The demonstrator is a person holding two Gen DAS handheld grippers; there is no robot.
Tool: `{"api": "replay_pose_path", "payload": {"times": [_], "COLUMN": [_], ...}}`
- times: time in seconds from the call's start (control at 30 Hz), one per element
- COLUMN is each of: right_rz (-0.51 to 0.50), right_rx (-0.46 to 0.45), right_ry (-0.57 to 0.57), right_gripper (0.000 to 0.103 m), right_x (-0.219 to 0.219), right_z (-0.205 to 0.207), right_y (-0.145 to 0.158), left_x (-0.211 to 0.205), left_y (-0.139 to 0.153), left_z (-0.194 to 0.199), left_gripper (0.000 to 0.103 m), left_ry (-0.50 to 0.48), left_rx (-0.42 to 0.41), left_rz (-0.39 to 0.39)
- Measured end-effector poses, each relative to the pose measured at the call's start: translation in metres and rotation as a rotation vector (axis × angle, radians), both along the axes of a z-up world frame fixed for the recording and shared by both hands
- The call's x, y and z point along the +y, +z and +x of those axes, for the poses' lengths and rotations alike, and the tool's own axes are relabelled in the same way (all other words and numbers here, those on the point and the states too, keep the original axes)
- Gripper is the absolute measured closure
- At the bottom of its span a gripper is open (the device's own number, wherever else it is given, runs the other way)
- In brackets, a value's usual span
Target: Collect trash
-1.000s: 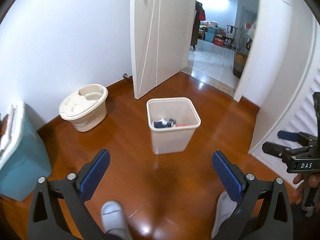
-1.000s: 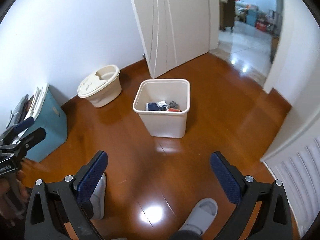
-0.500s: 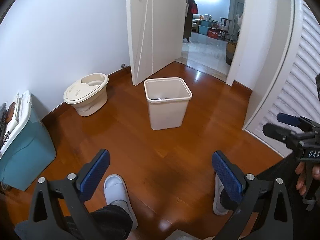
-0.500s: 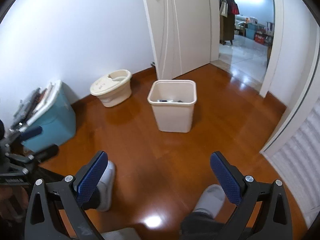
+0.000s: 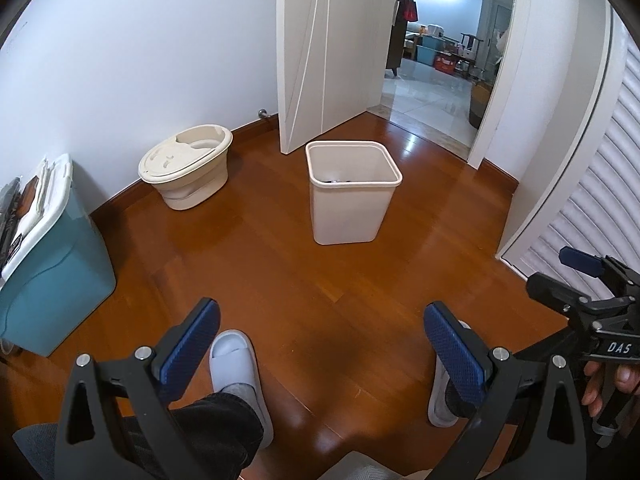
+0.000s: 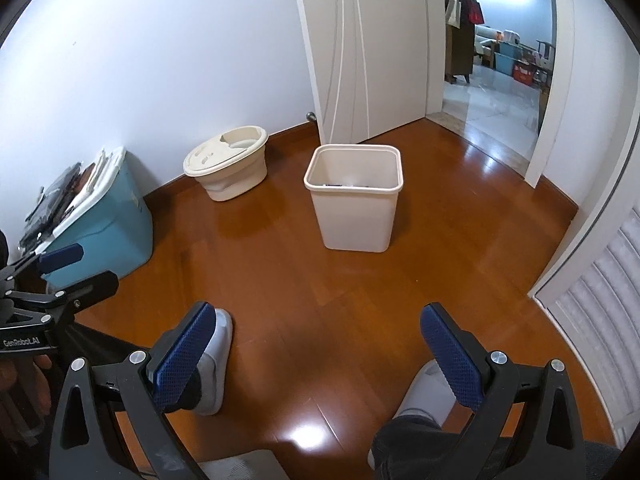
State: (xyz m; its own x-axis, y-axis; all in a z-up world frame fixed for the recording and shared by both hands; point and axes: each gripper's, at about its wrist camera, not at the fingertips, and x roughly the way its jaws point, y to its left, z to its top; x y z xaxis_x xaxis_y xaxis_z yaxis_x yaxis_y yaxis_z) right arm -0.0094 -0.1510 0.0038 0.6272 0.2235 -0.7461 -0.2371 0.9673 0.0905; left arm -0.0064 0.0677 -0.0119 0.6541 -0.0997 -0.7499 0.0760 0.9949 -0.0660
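Note:
A cream plastic waste bin stands on the wooden floor, well ahead of both grippers; only a sliver of dark trash shows over its rim. My left gripper is open with nothing between its blue pads. My right gripper is open and empty too. Each gripper also shows side-on in the other's view: the right gripper at the right edge, the left gripper at the left edge. Both are held low and back, above the person's feet.
A cream lidded tub sits by the white wall. A teal storage box with items on its lid stands at left. An open white door leads to a tiled room. A louvred door is at right. Slippered feet rest below.
Both grippers have pulled back and lowered, so the bin looks farther away and its contents have dropped out of sight. The person's legs and slippers have come into view.

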Motion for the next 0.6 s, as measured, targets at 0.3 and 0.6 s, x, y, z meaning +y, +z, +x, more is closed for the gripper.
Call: {"api": "replay_pose_path", "payload": {"times": [0.3, 0.6], "right_rz": [-0.002, -0.017], "right_rx": [-0.002, 0.002], "right_ry": [0.003, 0.012], "right_gripper": [0.0, 0.0], "right_x": [0.0004, 0.0053], "right_z": [0.0009, 0.0027], "right_y": [-0.002, -0.0035], "left_x": [-0.0074, -0.0061], "left_y": [-0.0028, -0.0036], "left_z": [-0.0028, -0.0033], "left_gripper": [0.0, 0.0], "left_ry": [-0.004, 0.008], "left_rx": [-0.001, 0.004], "left_rz": [0.019, 0.009]}}
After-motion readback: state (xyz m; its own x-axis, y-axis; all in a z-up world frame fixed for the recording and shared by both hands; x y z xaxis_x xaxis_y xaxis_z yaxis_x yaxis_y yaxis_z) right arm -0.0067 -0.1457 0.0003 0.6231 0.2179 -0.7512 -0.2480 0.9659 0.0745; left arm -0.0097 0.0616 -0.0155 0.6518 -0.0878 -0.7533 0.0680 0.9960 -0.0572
